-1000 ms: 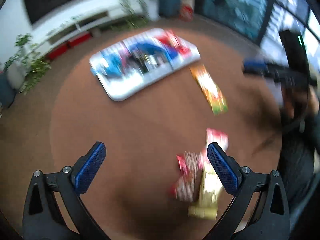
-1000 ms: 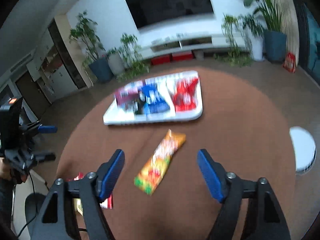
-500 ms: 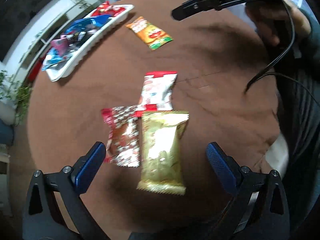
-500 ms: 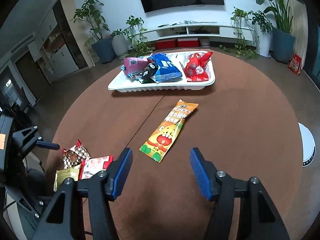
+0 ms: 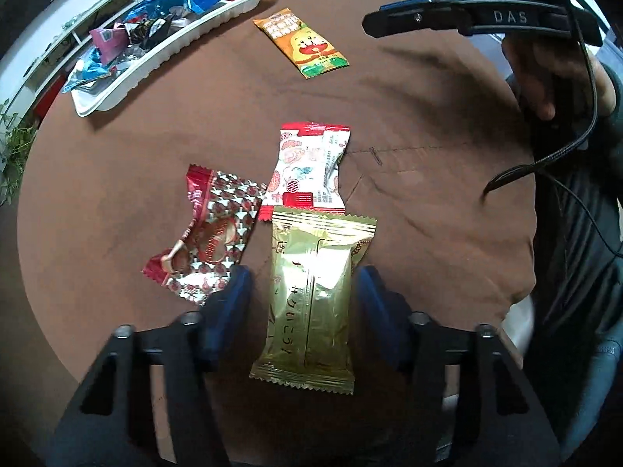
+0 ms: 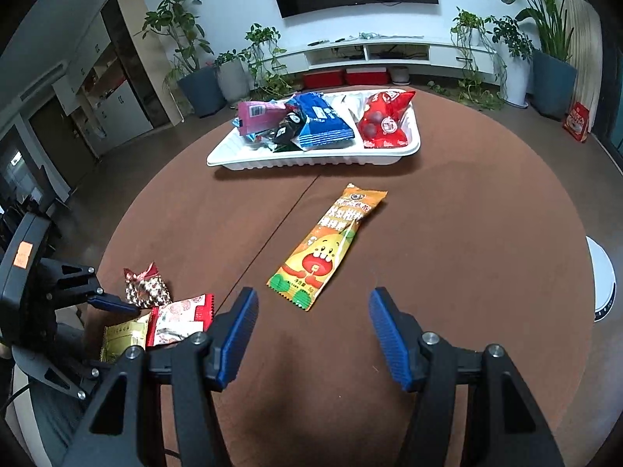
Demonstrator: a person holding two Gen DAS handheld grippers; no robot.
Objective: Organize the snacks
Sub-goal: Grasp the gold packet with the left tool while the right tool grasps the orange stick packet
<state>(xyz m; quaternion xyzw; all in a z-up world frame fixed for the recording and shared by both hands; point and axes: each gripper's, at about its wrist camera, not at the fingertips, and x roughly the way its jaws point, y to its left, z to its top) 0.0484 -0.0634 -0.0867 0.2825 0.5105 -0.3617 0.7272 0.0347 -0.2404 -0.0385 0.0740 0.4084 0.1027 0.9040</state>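
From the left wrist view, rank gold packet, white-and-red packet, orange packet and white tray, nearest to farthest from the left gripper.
1. Gold packet, between the left gripper's fingers.
2. White-and-red packet, just beyond.
3. Orange packet, farther, mid-table.
4. White tray, far left.
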